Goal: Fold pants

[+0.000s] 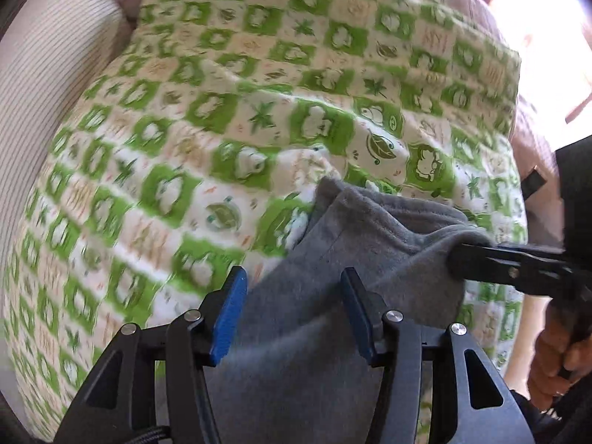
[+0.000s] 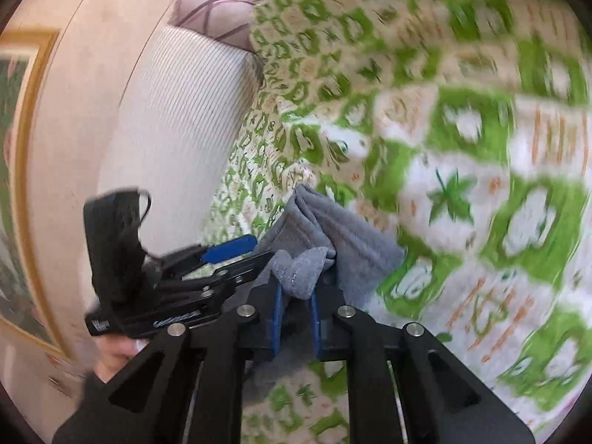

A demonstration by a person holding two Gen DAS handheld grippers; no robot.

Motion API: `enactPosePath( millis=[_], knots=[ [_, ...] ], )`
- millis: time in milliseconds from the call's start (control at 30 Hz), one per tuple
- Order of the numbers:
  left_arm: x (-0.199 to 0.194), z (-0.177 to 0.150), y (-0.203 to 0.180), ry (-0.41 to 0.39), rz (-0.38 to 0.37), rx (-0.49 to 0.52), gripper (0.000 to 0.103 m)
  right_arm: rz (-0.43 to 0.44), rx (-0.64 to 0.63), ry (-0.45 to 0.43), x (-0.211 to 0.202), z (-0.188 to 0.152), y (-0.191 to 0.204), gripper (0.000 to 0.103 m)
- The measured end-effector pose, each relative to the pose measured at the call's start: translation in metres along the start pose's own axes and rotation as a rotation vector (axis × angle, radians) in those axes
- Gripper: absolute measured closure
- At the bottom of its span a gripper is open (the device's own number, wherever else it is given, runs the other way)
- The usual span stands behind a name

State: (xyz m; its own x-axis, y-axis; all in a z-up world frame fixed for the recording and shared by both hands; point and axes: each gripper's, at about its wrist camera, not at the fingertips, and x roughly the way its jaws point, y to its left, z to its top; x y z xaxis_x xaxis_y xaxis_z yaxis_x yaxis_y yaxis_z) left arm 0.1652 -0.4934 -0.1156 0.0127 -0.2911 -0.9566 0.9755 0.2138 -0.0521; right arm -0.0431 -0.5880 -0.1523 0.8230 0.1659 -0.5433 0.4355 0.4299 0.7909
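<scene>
On the green-and-white quilt (image 1: 207, 118) we see the grey pants (image 1: 333, 259) bunched near the front edge, with a striped pillow (image 1: 48, 85) far off to the left. Our left gripper (image 1: 294, 314) hangs over the cloth with its blue pads (image 1: 229, 318) apart; the fabric runs up between them, but neither pad presses on it. To the right, our right gripper (image 2: 296, 323) has its jaws pinched tight on a folded edge of the pants, a small lump of grey cloth poking out above the pads. In the left wrist view it reaches in from the right, a hand (image 1: 555, 362) behind it.
</scene>
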Motion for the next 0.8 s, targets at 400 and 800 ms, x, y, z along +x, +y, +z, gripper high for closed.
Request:
enactPosePath(
  millis=[400, 800],
  knots=[
    [0.0, 0.028, -0.022, 0.001, -0.031, 0.059, 0.096, -0.068, -0.1, -0.043, -0.024, 0.003, -0.003, 0.09],
    [0.018, 0.04, -0.025, 0.08, -0.007, 0.092, 0.064, -0.03, 0.043, -0.002, -0.042, -0.003, -0.04, 0.046]
  ],
)
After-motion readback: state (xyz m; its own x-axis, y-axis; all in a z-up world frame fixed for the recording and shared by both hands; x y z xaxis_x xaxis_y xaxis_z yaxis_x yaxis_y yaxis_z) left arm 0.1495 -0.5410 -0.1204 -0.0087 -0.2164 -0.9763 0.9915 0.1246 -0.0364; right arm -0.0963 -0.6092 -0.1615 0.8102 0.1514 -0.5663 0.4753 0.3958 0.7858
